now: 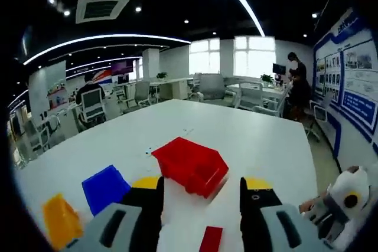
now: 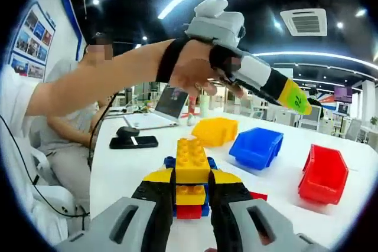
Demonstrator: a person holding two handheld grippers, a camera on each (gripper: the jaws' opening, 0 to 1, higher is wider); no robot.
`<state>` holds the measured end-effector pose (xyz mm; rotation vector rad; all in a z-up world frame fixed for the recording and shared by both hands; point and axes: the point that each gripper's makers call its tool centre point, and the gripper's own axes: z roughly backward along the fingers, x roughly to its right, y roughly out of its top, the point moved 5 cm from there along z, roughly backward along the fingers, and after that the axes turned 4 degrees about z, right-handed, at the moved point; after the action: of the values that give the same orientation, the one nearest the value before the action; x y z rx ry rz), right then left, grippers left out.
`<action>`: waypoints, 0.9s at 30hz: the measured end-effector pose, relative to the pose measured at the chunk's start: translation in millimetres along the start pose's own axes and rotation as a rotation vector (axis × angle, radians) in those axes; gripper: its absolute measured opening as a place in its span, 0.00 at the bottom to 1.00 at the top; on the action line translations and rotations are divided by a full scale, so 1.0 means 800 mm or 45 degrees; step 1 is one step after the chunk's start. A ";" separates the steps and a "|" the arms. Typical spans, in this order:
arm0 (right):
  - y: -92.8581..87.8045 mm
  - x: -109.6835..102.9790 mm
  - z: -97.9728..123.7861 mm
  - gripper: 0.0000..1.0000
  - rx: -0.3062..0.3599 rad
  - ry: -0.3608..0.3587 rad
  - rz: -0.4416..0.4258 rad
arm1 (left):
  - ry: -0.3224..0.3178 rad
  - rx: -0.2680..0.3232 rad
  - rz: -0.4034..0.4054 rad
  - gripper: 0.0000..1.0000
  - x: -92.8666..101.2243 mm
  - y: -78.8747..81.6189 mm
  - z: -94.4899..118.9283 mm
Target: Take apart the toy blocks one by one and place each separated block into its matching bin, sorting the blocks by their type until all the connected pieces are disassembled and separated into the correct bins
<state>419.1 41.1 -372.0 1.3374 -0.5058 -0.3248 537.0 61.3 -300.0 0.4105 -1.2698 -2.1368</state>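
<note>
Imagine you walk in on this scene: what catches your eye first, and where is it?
First, the block stack, orange on top over blue and red, clamped in the right tool low in the right gripper view. Behind it stand three bins on the white table: orange bin, blue bin, red bin. Above them, a hand holds the left tool.

We see stacked toy blocks (image 2: 191, 176) upright on bench: yellow brick on top, smaller yellow under it, blue and red at base. Behind stack, three open bins in row: yellow bin (image 2: 216, 130), blue bin (image 2: 257, 146), red bin (image 2: 323, 173), all well apart from stack. Loose red block (image 1: 211, 239) lies flat on bench, near red bin (image 1: 192, 164).
</note>
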 end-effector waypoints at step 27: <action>0.001 -0.013 0.011 0.24 0.003 0.026 -0.006 | -0.037 -0.761 -0.200 0.42 -0.016 -0.140 -0.072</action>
<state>405.6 38.6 -371.7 1.3428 -0.4864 -0.3141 539.4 70.1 -426.1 0.2253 -0.5716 -2.5255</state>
